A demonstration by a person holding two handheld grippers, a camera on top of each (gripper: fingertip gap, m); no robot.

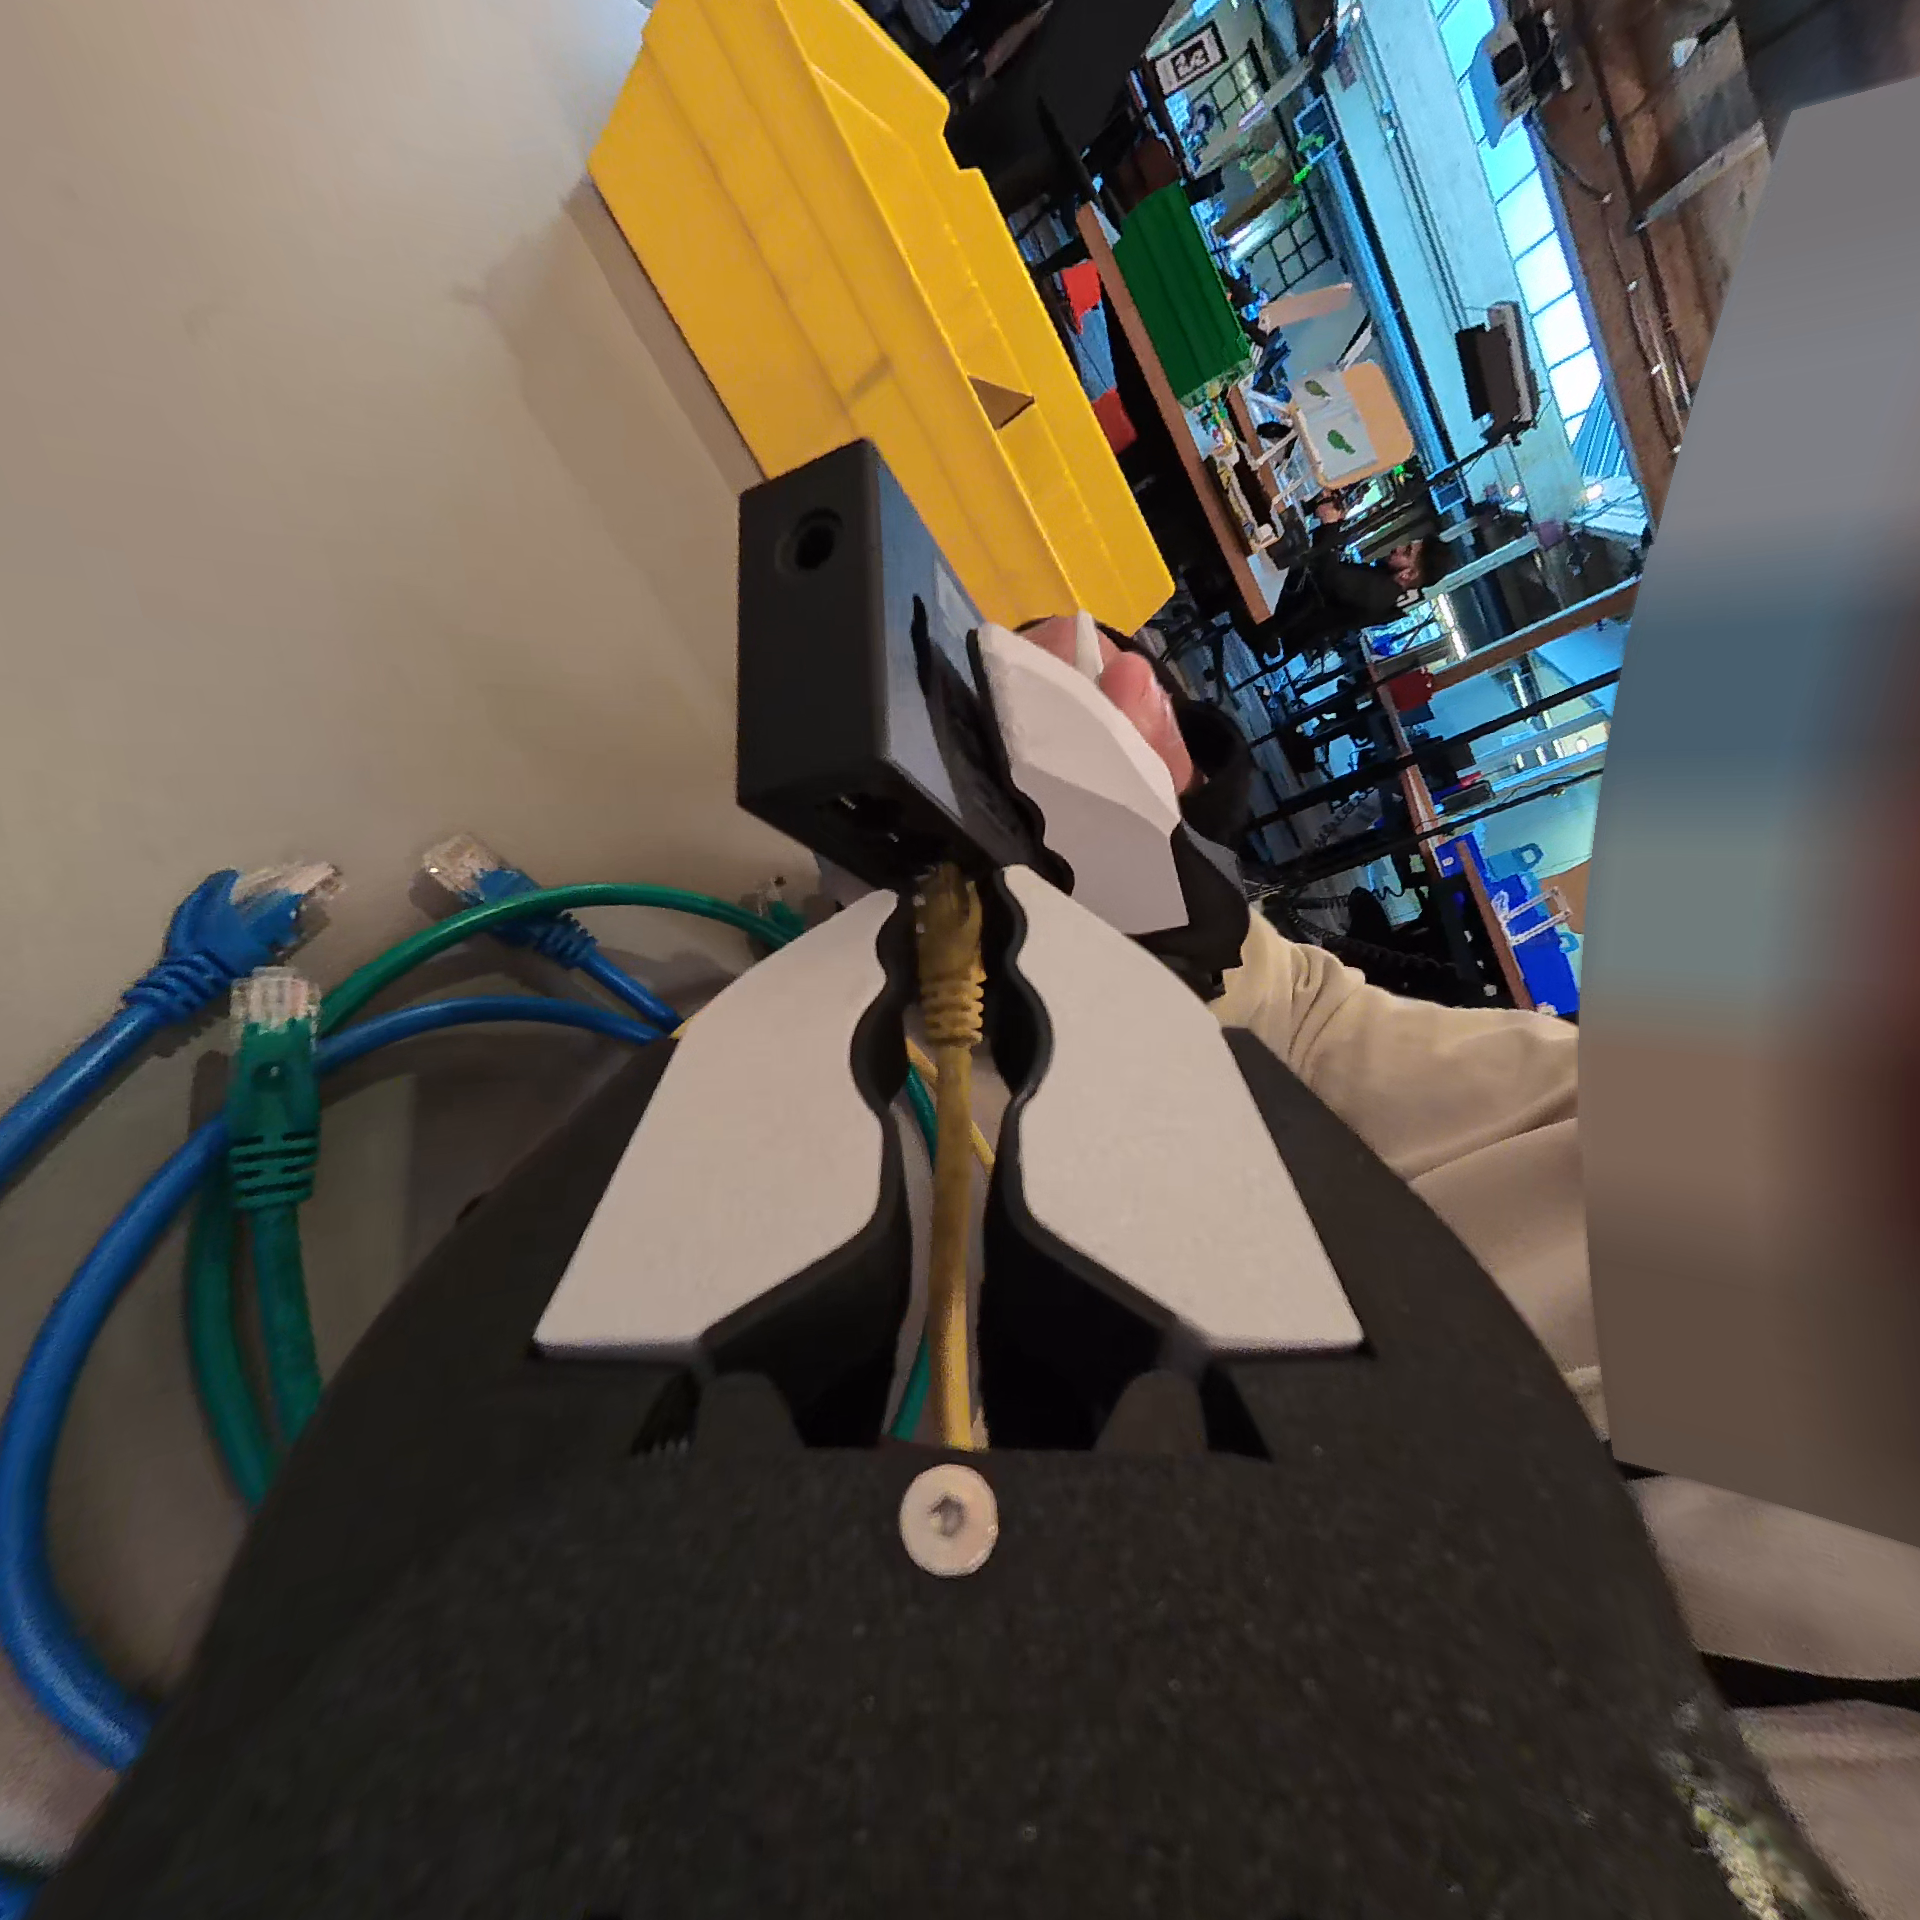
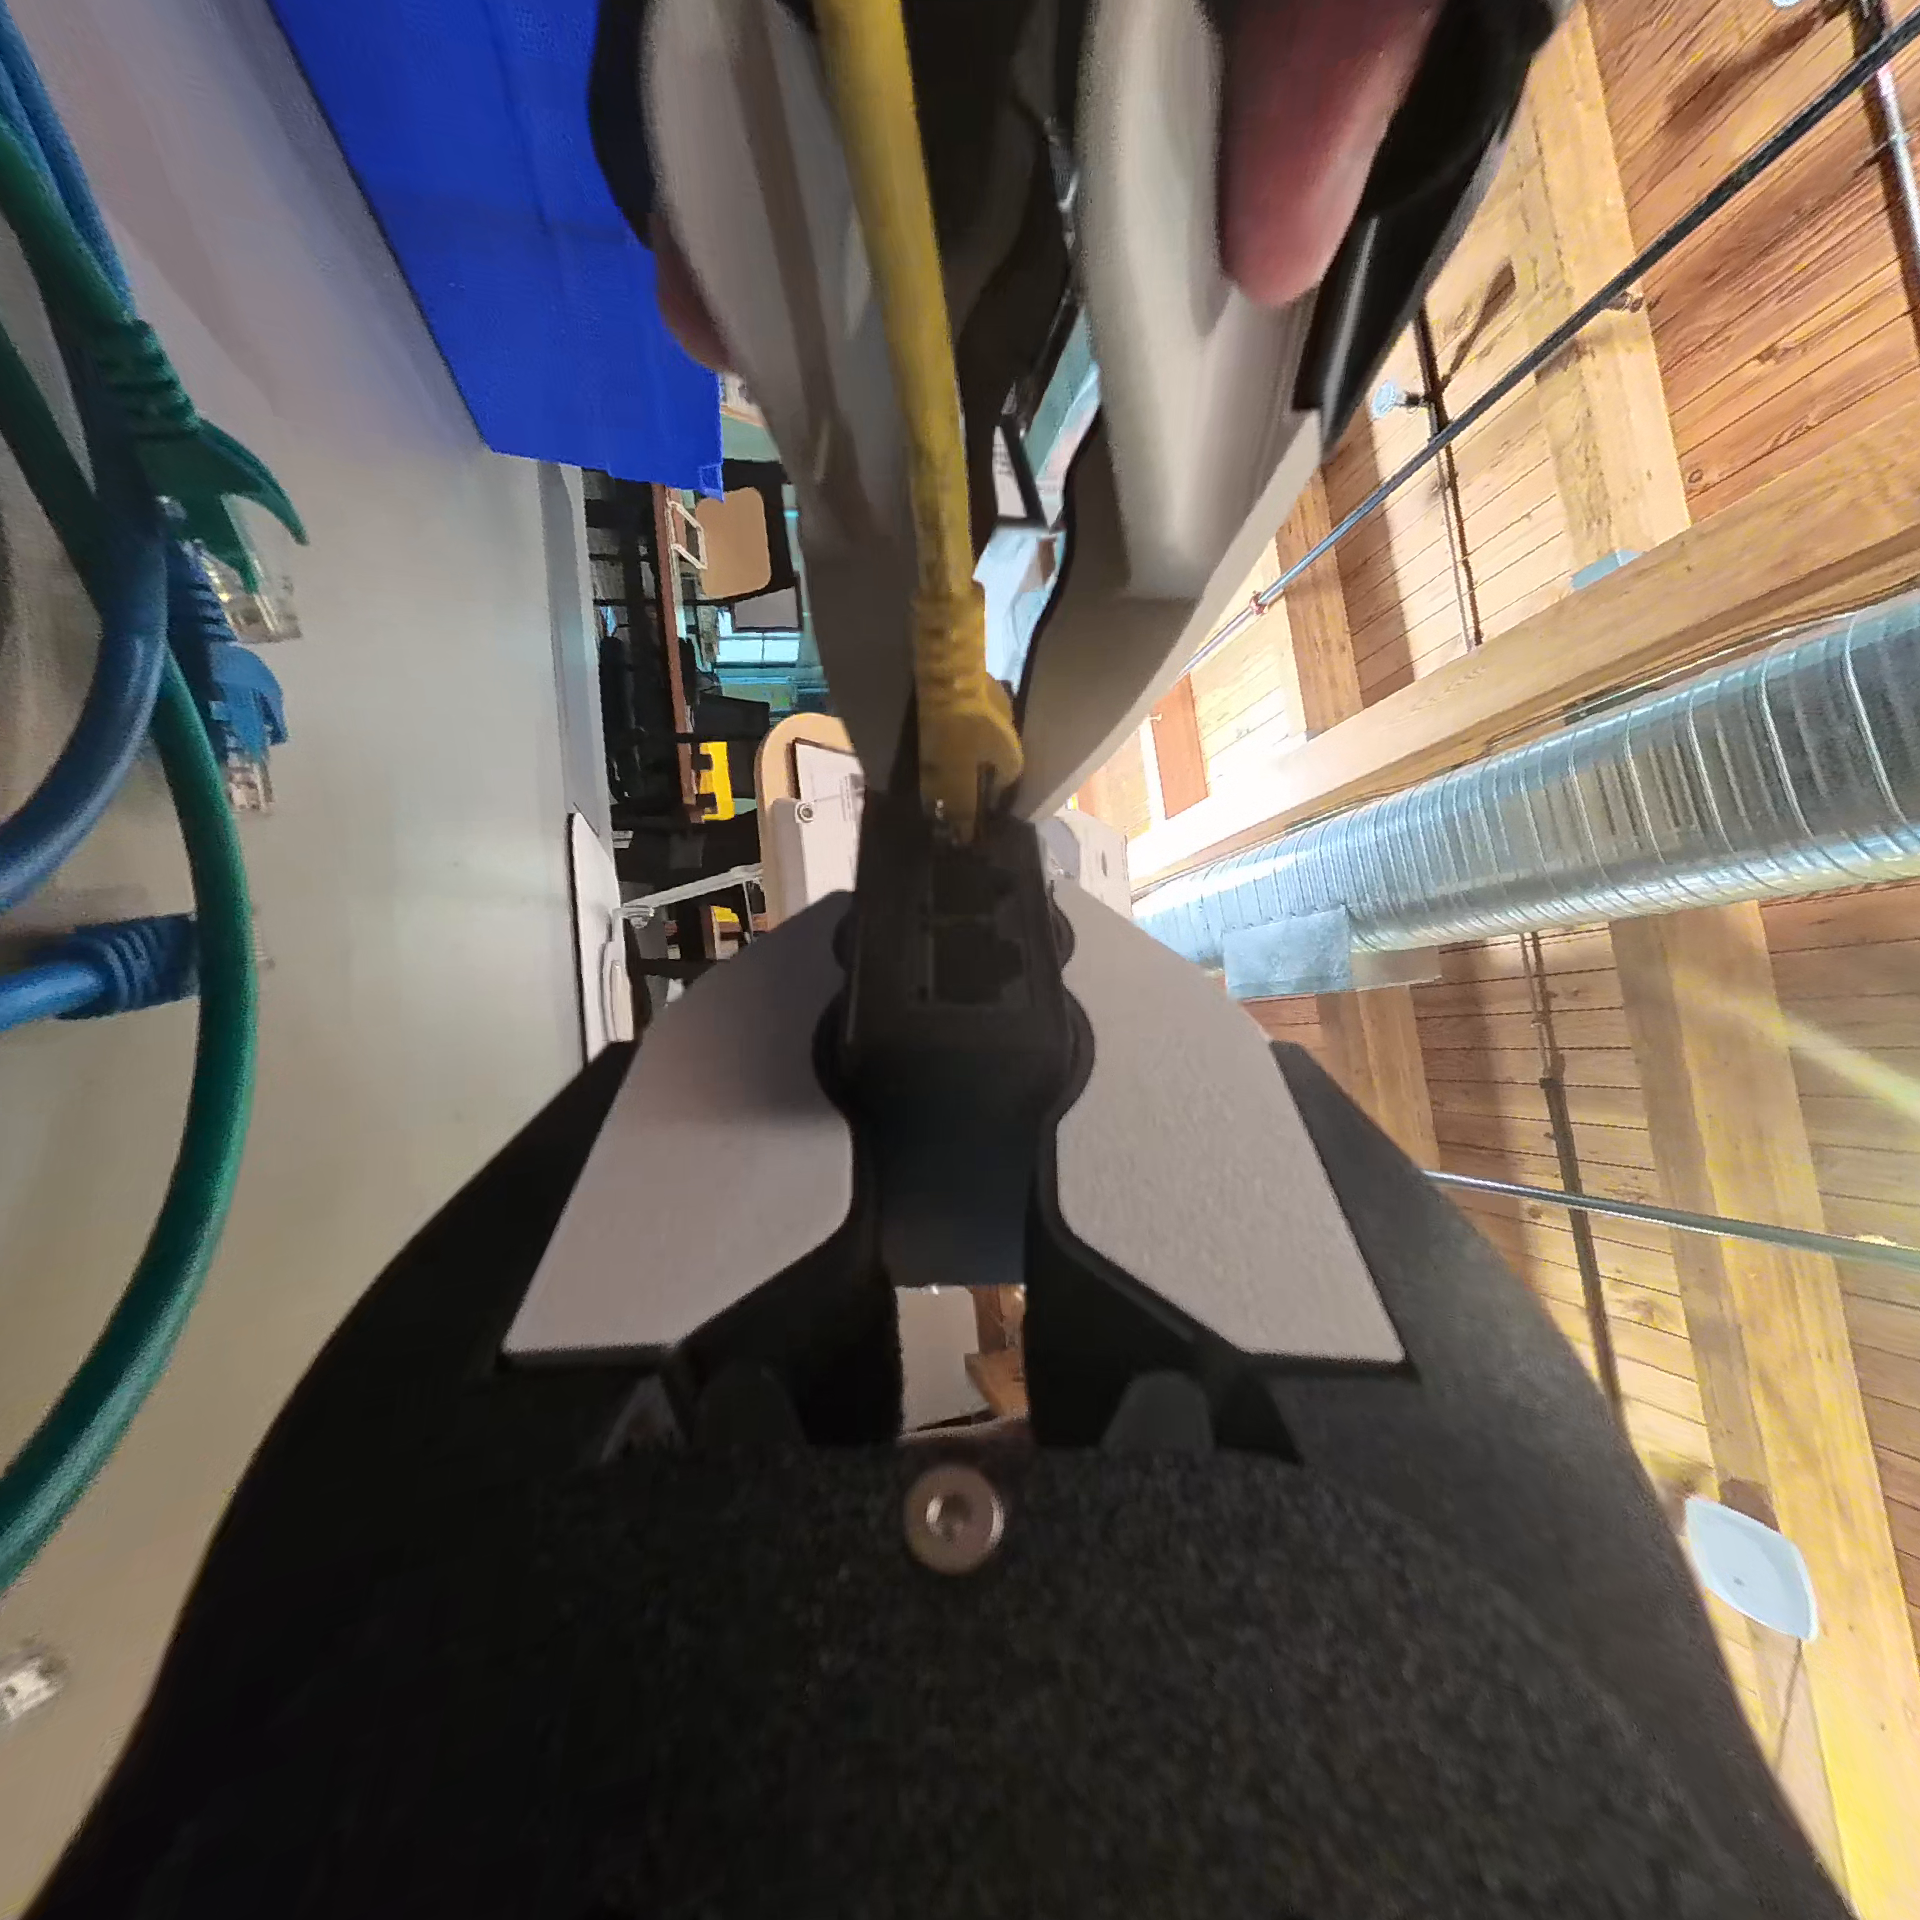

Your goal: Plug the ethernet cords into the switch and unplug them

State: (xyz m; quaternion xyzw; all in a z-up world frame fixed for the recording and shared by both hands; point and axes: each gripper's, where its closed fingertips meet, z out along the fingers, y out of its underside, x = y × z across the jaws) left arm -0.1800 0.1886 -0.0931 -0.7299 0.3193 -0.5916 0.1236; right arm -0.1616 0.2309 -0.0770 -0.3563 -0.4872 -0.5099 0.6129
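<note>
My left gripper (image 1: 948, 914) is shut on the yellow ethernet cord (image 1: 951, 987) just behind its plug, which sits at a port of the black switch (image 1: 821, 644). My right gripper (image 2: 951, 935) is shut on the switch (image 2: 951, 1029) and holds it off the table. In the left wrist view the right gripper's fingers (image 1: 1070, 748) clamp the switch's far side. In the right wrist view the yellow cord (image 2: 951, 665) enters the switch's top port, with the left gripper's fingers (image 2: 1153, 499) around it. The two ports below it look empty.
Loose blue cords (image 1: 223, 925) and green cords (image 1: 270, 1101) lie on the white table (image 1: 312, 468) at the left. A yellow bin (image 1: 873, 281) stands behind the switch. A blue bin (image 2: 499, 208) shows in the right wrist view. A person's sleeve (image 1: 1403, 1091) is at the right.
</note>
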